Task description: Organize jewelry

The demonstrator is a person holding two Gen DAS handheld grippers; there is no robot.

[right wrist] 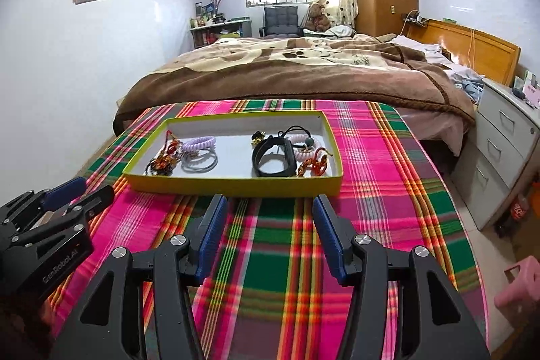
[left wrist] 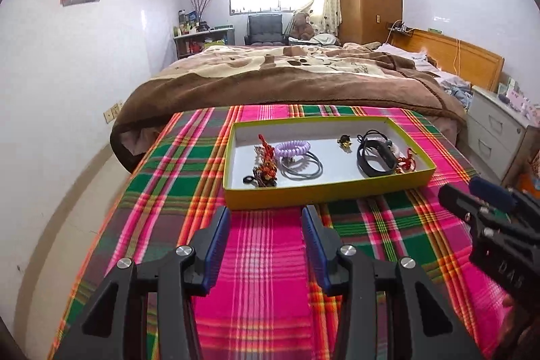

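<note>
While empty, left claw (left wrist: 265,211) gaping, right claw (right wrist: 266,201) wider

Black left gripper (left wrist: 266,218), blue ribbed fingers (left wrist: 216,245), silver screws

A tray (left wrist: 324,189) sat on the cloth-covered table (left wrist: 270,275) toward its far edge, before the bed (left wrist: 270,73). Hair ties (left wrist: 297,157) lay in its left half, a wristband (left wrist: 376,159) in its right.
</note>
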